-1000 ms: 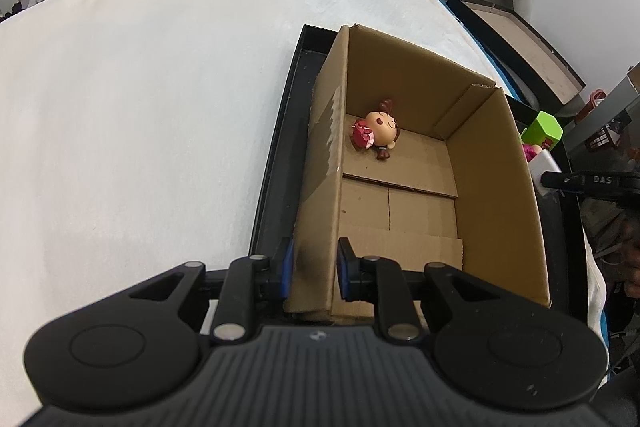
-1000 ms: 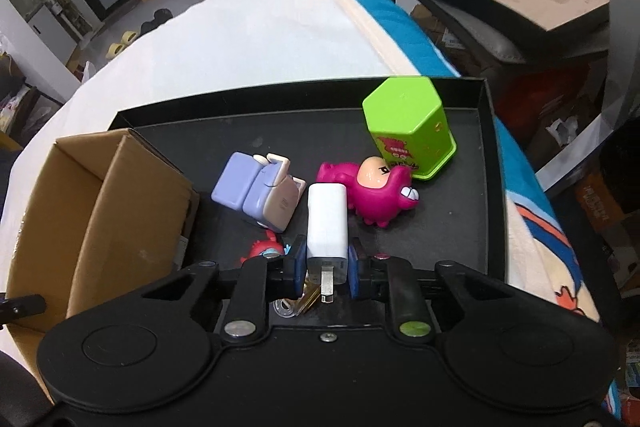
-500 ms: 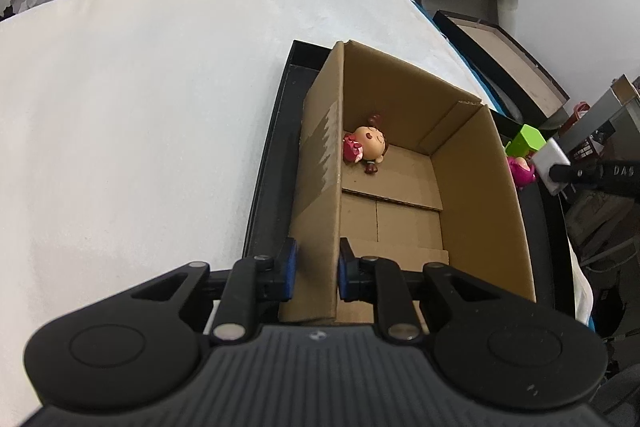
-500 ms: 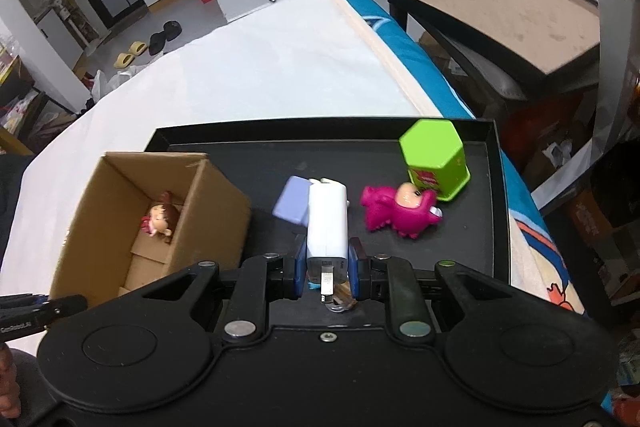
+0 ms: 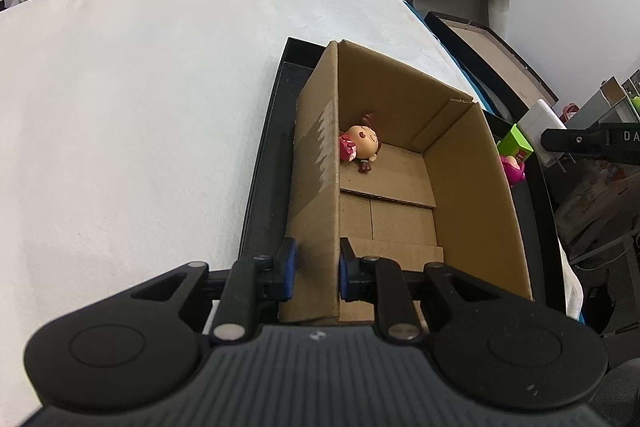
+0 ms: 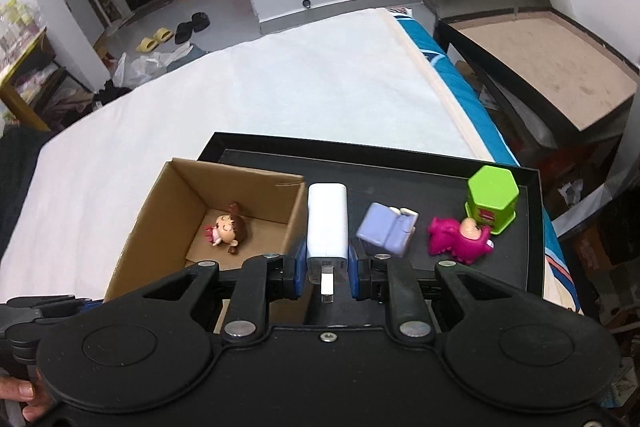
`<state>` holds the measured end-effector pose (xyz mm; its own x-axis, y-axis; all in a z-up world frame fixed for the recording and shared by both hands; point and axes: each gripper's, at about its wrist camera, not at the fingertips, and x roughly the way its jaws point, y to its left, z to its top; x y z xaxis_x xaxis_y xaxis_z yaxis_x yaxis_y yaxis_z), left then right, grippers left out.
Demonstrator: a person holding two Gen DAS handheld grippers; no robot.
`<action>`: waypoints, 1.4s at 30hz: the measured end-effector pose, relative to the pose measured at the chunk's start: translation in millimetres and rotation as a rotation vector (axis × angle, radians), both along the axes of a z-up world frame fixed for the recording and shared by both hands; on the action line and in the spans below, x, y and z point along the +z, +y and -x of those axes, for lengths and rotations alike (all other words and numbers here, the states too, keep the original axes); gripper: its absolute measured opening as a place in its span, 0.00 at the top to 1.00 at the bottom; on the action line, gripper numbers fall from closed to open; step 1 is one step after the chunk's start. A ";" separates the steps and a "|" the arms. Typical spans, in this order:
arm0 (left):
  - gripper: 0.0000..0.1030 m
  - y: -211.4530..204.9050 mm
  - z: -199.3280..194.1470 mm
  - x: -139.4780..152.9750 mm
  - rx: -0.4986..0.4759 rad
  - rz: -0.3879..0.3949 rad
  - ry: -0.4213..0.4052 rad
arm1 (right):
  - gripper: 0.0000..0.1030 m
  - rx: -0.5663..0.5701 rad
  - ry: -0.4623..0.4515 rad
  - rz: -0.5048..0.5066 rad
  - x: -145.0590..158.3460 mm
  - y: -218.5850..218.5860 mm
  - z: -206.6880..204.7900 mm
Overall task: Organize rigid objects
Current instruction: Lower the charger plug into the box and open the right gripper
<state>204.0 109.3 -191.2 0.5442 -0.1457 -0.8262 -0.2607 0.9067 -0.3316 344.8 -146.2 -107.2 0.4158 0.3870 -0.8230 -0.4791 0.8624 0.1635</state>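
Bedding (image 6: pixel 280 75) in white carries a black tray (image 6: pixel 532 227), which keeps everything together. Cardboard box (image 5: pixel 472 195) stands at the tray's left end, the left gripper (image 5: pixel 316 267) pinching its near wall, probably to steady it. A doll (image 6: pixel 226 229) lies inside. Right gripper (image 6: pixel 326 267) pinches a white charger (image 6: pixel 326 223) just right of the box, likely bound there. Purple toy (image 6: pixel 386 233), pink figure (image 6: pixel 460 239) and green pot (image 6: pixel 492 199) wait farther right.
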 end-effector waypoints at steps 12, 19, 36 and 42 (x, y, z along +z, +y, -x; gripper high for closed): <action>0.81 4.2 1.3 -2.0 0.004 0.023 -0.013 | 0.80 0.060 -0.031 0.089 6.9 44.5 18.4; 0.81 5.1 2.8 -1.9 -0.003 0.025 -0.024 | 0.80 0.082 -0.030 0.120 2.0 68.6 20.4; 0.80 11.9 6.2 -3.9 -0.001 0.060 -0.040 | 0.42 0.023 -0.020 0.134 2.9 90.3 14.2; 0.80 10.5 6.7 -3.2 -0.003 0.058 -0.040 | 0.28 0.012 -0.035 0.109 13.5 81.9 15.7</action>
